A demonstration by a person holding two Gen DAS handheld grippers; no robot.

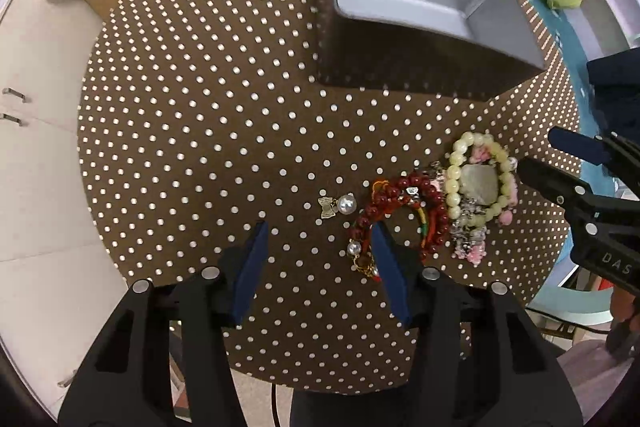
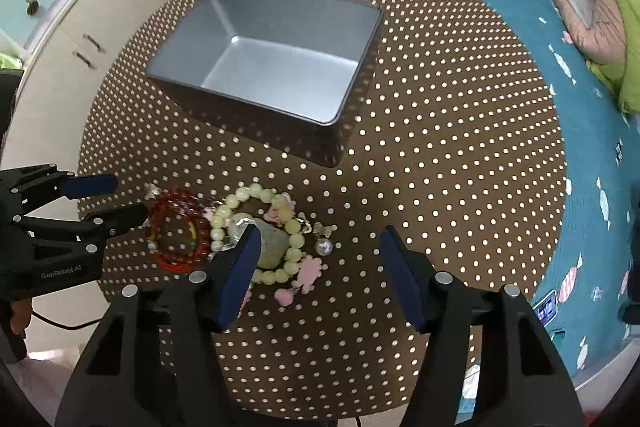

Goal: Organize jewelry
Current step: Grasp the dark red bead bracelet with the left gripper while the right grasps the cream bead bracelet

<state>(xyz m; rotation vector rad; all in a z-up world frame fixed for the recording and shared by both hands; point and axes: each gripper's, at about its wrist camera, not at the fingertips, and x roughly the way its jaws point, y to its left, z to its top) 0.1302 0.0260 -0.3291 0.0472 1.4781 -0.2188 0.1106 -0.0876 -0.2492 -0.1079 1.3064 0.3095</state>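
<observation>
A round bench (image 2: 440,147) in a brown polka-dot cloth carries an empty grey box (image 2: 276,59) and, nearer, a heap of jewelry: a red bead bracelet (image 1: 404,215), a pale bead bracelet (image 1: 480,183) and a pearl earring (image 1: 346,205). The left gripper (image 1: 320,239) and right gripper (image 2: 316,243) both hover over the heap, fingers spread, pinching nothing.

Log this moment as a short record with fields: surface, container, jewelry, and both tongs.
surface: round table with a brown polka-dot cloth
container: grey box, open, nothing visible inside
jewelry: red bead bracelet, pale bead bracelet and pearl earring, all on the cloth, outside the box
left tongs: open, low beside the red bead bracelet, nothing held
right tongs: open, over the pale bead bracelet, nothing held
</observation>
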